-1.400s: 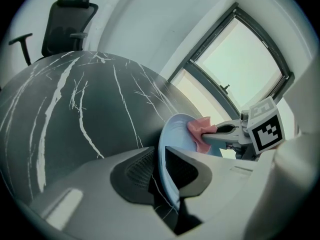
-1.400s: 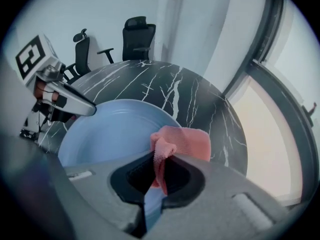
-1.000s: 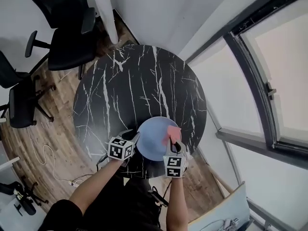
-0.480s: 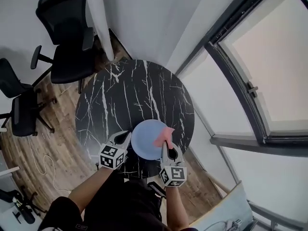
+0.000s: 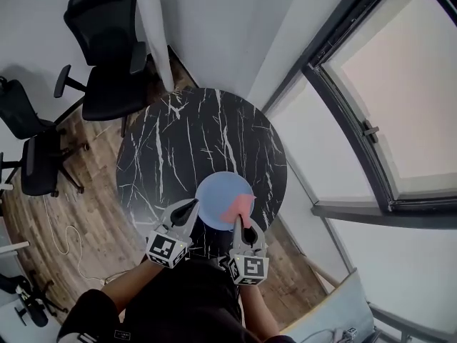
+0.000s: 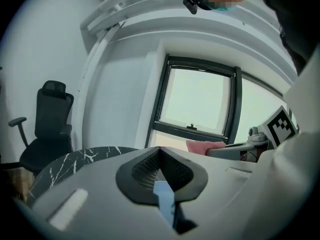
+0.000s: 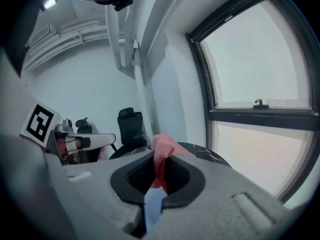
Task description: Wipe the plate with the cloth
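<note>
A light blue plate (image 5: 218,195) hangs above the near part of the round black marble table (image 5: 186,141). My left gripper (image 5: 193,207) is shut on the plate's left rim; in the left gripper view a blue strip of plate (image 6: 164,199) shows between the closed jaws (image 6: 160,151). My right gripper (image 5: 238,224) is shut on a pink cloth (image 5: 240,206) that lies against the plate's right near edge. In the right gripper view the cloth (image 7: 162,149) sticks up out of the jaws (image 7: 161,156), with a sliver of blue plate (image 7: 155,204) below it.
Black office chairs (image 5: 111,56) (image 5: 32,156) stand on the wood floor beyond and left of the table. A large window (image 5: 400,98) runs along the right. A white cable (image 5: 64,241) lies on the floor at the left.
Both grippers have risen, and the plate and cloth with them. The left gripper stood open beside the plate's rim a second ago and is now shut on it.
</note>
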